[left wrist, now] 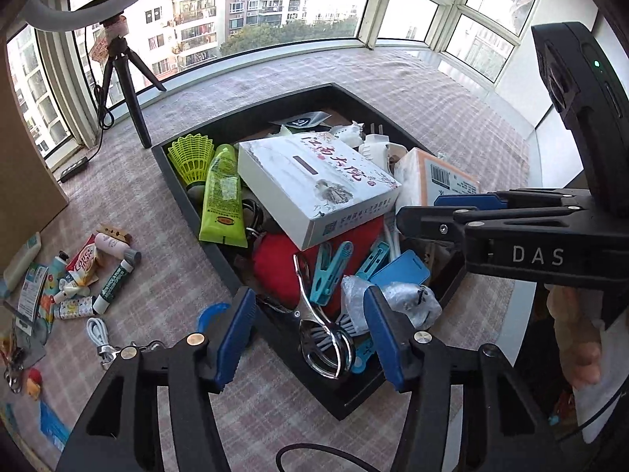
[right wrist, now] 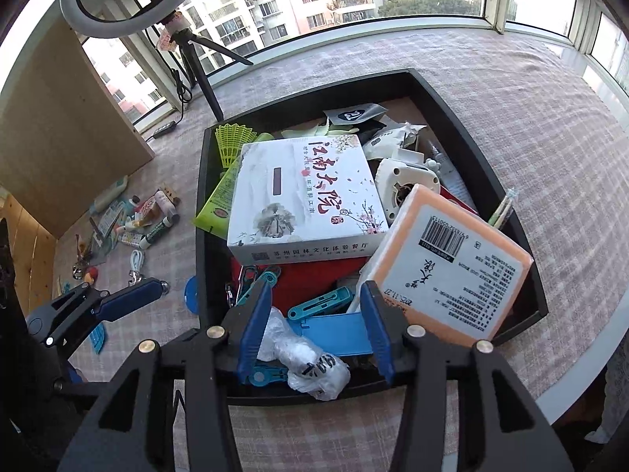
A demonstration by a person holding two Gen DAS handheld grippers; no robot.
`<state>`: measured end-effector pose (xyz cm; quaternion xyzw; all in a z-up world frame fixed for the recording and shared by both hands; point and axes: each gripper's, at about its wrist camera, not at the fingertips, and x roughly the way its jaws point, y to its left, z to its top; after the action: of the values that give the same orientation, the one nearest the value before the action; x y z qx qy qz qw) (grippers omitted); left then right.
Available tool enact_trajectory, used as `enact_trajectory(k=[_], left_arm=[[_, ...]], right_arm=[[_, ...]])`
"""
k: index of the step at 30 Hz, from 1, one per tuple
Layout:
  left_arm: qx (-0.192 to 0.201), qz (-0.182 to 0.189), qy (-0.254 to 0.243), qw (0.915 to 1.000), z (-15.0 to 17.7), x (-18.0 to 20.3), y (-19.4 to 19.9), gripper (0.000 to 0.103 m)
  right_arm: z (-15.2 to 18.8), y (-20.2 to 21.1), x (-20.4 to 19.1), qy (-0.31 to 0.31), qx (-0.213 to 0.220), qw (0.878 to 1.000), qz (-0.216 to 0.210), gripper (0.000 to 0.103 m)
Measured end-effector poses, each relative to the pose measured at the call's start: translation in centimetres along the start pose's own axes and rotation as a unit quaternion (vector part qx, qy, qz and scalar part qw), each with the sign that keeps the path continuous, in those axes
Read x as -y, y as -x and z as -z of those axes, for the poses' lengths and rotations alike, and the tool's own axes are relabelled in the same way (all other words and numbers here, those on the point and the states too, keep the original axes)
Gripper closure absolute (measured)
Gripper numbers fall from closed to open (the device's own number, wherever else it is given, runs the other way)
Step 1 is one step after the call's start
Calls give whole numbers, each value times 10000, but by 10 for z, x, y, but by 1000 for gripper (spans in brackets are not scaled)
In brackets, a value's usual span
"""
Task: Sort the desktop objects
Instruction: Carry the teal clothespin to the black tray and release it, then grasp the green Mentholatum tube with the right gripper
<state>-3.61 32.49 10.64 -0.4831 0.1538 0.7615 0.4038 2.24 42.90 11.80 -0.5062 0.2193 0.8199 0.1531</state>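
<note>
A black tray (left wrist: 184,212) (right wrist: 201,212) on the checked cloth is heaped with objects. Among them are a white printed box (left wrist: 314,185) (right wrist: 306,200), an orange tissue pack (right wrist: 444,263), a green tube (left wrist: 222,196), a yellow shuttlecock (left wrist: 192,157), teal clothes pegs (left wrist: 328,271), a blue card (right wrist: 334,332) and a crumpled plastic bag (right wrist: 310,362). My left gripper (left wrist: 308,293) hangs open over the tray's near corner, above a metal eyelash curler (left wrist: 322,338), holding nothing. My right gripper (right wrist: 316,287) is open above the blue card and the bag, also with nothing held.
Small tubes and packets (left wrist: 90,275) and a white cable (left wrist: 98,332) lie on the cloth left of the tray. A ring-light tripod (left wrist: 129,90) stands at the far left by a brown board (right wrist: 59,137). The table edge (right wrist: 582,385) runs along the right.
</note>
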Motion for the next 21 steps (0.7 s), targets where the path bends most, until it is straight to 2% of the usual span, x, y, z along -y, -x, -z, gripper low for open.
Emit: enact_trajectory(k=[5, 10, 14, 21], left_arm=[[19, -217, 437, 9988, 17, -44, 11, 49], [-4, -598, 916, 9940, 46, -98, 23, 49], [-77, -866, 1414, 9861, 77, -147, 34, 49], [-116, -1307, 2202, 9666, 119, -219, 53, 51]], right_arm=[[-4, -6, -31, 334, -23, 9992, -209, 57], [-4, -15, -68, 776, -83, 9963, -368, 57], [-7, -24, -96, 1037, -200, 9931, -508, 57], [-24, -50, -144, 1380, -357, 9880, -604, 57]])
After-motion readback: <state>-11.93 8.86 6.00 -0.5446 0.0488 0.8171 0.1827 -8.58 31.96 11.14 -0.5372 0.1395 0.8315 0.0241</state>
